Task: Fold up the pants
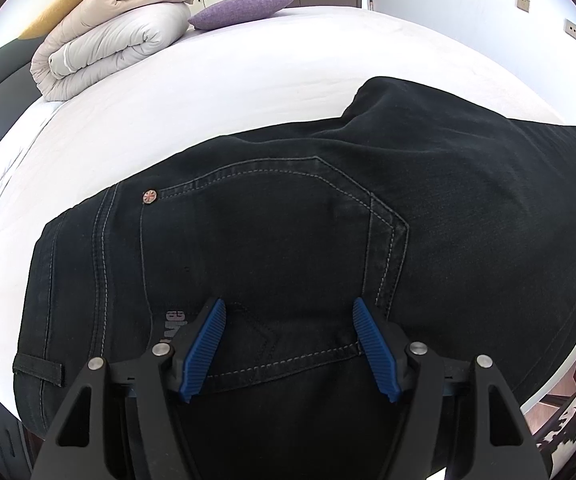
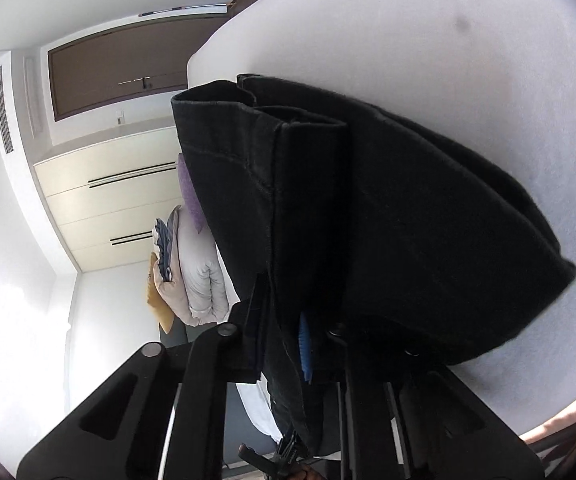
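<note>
Now the black pants (image 1: 328, 240) lie on the white bed (image 1: 208, 92), the right claw (image 2: 308, 344) pinching their cuffs while the left claw (image 1: 288, 332) hovers open, so a hard tug could slip them loose.

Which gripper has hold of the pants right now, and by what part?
The right gripper is shut on the black pants, pinching folded layers near the leg hems. The left gripper is open above the back pocket, holding nothing.

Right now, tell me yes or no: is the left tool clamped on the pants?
No: the left tool stands open above the back pocket of the black pants, pads apart.
</note>
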